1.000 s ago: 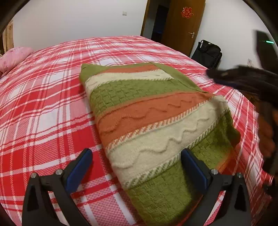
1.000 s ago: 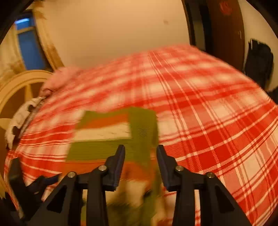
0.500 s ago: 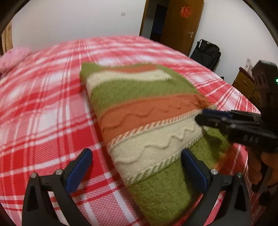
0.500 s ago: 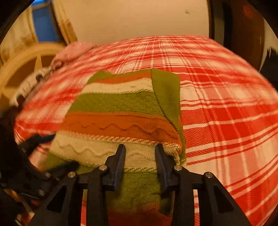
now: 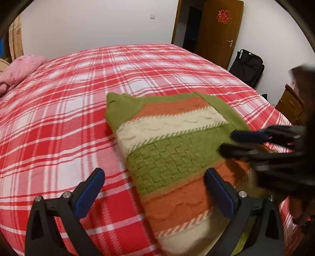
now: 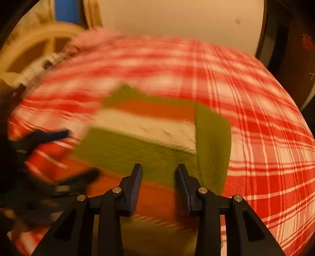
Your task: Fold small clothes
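A wide bed under a red-and-white plaid cotton cover (image 5: 82, 110) fills the room. At its far left corner lies a soft pink pillow (image 5: 19, 69), with a pale curved wooden headboard (image 6: 37, 49) behind it. Beyond the bed's far right corner stands a brown wooden door (image 5: 220, 31) bearing a red paper ornament (image 5: 223, 16). A black fabric bag (image 5: 247, 67) leans on the wall right of the bed, near a brown wooden cabinet (image 5: 291, 106).
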Demonstrator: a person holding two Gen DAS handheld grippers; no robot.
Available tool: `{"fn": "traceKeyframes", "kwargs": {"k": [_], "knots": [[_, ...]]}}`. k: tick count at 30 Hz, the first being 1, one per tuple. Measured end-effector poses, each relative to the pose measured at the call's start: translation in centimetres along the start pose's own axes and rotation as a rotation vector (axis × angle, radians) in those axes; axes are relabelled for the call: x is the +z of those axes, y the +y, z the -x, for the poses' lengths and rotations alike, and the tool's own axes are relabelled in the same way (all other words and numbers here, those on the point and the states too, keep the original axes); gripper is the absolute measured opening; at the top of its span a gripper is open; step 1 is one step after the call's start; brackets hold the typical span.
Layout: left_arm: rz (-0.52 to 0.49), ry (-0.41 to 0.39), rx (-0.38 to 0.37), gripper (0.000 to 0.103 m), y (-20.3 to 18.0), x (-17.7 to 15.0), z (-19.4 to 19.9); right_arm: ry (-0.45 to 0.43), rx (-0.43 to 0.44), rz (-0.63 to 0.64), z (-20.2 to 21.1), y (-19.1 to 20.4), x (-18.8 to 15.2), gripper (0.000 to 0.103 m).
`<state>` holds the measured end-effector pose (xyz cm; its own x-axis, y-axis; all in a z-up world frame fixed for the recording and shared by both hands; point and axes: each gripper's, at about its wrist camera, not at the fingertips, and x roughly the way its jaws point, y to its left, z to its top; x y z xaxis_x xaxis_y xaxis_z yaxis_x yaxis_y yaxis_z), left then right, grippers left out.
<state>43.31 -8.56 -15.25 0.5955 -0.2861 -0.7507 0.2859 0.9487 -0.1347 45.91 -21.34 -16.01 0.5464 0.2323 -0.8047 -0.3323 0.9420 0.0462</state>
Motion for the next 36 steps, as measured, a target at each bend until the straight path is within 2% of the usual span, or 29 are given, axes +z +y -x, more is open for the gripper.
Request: {"fn": "traceKeyframes", "kwargs": {"k": [2,4,7,9,13,15,16,18,19,23,26,28,29,30,33,36], "knots": [[-0.002,0.013,-0.007,0.103,-0.6,-0.3,-0.7,-0.021,-0.018,-0.032,-0.2,-1.4,-0.4,0.036],[0.016,0.008,-0.020,0.103,-0.9,-0.6,-1.4,-0.035,0.042,-0.100,-0.1,-3.0,-1.1,0.036],[0.036,0.019,-0.030,0.103,-0.8,-0.7,-0.9,-0.035,0.035,-0.076,0.2,-3.0,-1.5,0.036],[0.067,0.031,-0.038,0.103,-0.2,-1.0,0.6,-0.026,0.031,-0.065,0.7,-2.9,-1.4,0.036],[0.099,-0.043,-0.016,0.103,1.2,-3.4,5.4,-0.110,0.063,-0.109,3.8,-2.9,-1.7,0.036],[0.109,-0.027,-0.009,0.103,1.4,-5.0,5.8,-0.129,0.112,-0.088,5.0,-2.0,-2.3,0.036],[0.109,0.011,-0.017,0.103,1.1,-6.0,5.4,-0.142,0.132,-0.068,5.6,-1.4,-3.2,0.036],[0.073,0.050,-0.019,0.103,0.2,-7.2,4.4,-0.101,0.085,-0.030,4.9,-0.7,-5.0,0.036],[0.056,0.040,0.005,0.103,-0.3,-7.4,4.2,-0.067,0.076,-0.026,3.9,-1.0,-6.1,0.036],[0.030,0.025,0.011,0.103,-1.0,-6.6,5.1,-0.123,0.165,-0.107,5.4,-2.9,-6.4,0.036],[0.049,-0.028,0.021,0.103,-0.2,-6.1,6.7,-0.178,0.130,-0.121,6.8,-4.5,-5.4,0.040],[0.096,-0.042,0.004,0.103,0.6,-5.9,6.8,-0.170,0.176,-0.192,6.3,-6.5,-4.6,0.054],[0.121,-0.028,-0.007,0.103,0.8,-5.8,6.5,-0.149,0.220,-0.275,5.3,-8.2,-4.1,0.066],[0.150,-0.002,-0.028,0.103,1.0,-5.8,5.8,-0.129,0.251,-0.323,4.5,-9.2,-3.9,0.071],[0.188,0.045,-0.053,0.103,1.0,-6.0,3.8,-0.075,0.326,-0.451,1.2,-11.8,-3.1,0.071],[0.202,0.041,-0.077,0.103,0.7,-6.1,3.3,-0.062,0.320,-0.435,-1.3,-12.0,-2.4,0.071]]}}
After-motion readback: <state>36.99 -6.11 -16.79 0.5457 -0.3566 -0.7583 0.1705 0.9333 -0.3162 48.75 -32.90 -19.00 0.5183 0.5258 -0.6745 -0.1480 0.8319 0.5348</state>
